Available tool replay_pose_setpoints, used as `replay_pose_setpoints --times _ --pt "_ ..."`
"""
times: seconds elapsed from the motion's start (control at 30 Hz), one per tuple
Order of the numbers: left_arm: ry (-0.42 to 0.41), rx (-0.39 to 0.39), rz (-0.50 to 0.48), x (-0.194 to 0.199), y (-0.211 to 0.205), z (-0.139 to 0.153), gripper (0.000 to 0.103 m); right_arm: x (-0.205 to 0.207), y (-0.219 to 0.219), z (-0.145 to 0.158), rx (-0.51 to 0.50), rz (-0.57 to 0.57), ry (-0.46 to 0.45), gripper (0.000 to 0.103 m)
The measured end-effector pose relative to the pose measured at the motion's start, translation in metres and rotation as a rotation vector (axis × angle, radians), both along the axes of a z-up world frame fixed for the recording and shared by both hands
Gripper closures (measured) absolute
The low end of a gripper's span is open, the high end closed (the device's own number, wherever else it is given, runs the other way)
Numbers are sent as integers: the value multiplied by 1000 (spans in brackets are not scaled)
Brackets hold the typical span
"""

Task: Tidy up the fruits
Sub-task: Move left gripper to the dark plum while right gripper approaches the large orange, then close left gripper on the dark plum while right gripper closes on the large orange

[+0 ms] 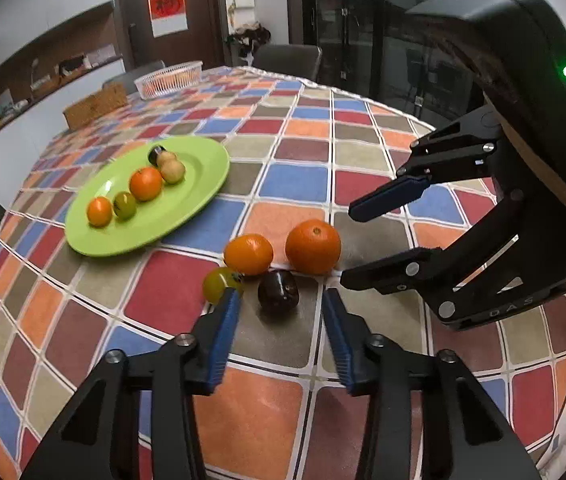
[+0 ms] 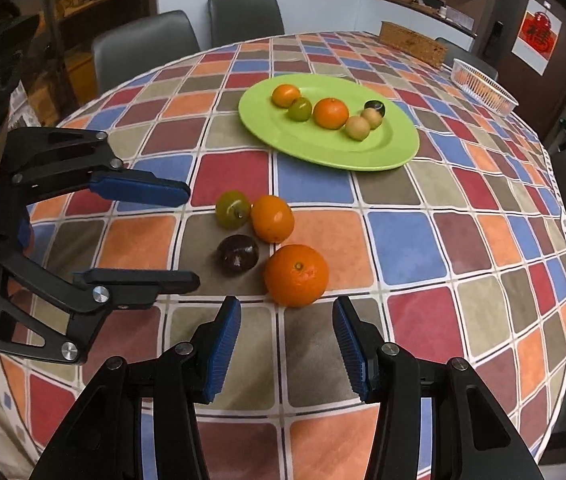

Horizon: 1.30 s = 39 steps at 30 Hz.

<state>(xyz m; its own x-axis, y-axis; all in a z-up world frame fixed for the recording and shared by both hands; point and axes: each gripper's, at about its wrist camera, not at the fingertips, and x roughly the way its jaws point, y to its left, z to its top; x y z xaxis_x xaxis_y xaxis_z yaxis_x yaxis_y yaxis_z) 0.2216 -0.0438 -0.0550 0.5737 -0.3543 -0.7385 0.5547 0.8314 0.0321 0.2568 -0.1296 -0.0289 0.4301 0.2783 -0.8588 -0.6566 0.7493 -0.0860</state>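
Four fruits lie loose on the checked tablecloth: a dark plum [image 1: 278, 290] [image 2: 238, 254], a green fruit [image 1: 219, 284] [image 2: 233, 209], a small orange [image 1: 248, 254] [image 2: 272, 218] and a large orange [image 1: 313, 246] [image 2: 296, 274]. My left gripper [image 1: 281, 294] [image 2: 193, 236] is open, its tips just short of the plum on either side, touching nothing. My right gripper [image 2: 287, 300] [image 1: 347, 246] is open too, with the large orange just ahead of its tips. Beyond them, a green plate [image 1: 199, 196] [image 2: 387, 152] holds several fruits in a row.
A white wire basket [image 1: 169, 78] [image 2: 483, 88] and a wicker box [image 1: 95, 108] [image 2: 411, 46] stand at the far side of the table. Grey chairs [image 2: 145, 46] surround it. The table edge runs close behind both grippers.
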Motion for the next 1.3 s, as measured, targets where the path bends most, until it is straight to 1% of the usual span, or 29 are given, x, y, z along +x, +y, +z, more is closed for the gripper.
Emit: replay_pose_setpoints --times 0.1,0.27,0.33,0.67,0.87,0.93,1.0,1.07,1.17,1.3 --pt "21 -3 -8 4 -1 -5 65 3 -1 -4 3 -5 10 54" --pt "41 7 -15 11 -6 -12 70 10 -3 -10 12 -12 24 55" --pt "51 2 -10 14 -6 -14 70 11 -3 -11 19 -11 27 55" --pt "62 25 3 23 -9 -19 70 21 -2 -14 35 -6 28 56" --pt "69 29 12 27 -11 -21 70 25 -1 -16 59 -4 43 59" --pt "74 28 15 28 -12 -22 70 26 -1 -17 68 4 53 63" --pt "80 30 18 29 -12 -25 70 25 -1 -17 68 5 48 63" --pt "84 34 21 30 -13 -26 77 25 -2 -17 74 5 47 63" --pt "89 13 32 30 -13 -24 77 25 -4 -18 95 -10 52 64" --pt "72 -12 51 26 -10 -14 77 24 -8 -17 116 -32 54 64"
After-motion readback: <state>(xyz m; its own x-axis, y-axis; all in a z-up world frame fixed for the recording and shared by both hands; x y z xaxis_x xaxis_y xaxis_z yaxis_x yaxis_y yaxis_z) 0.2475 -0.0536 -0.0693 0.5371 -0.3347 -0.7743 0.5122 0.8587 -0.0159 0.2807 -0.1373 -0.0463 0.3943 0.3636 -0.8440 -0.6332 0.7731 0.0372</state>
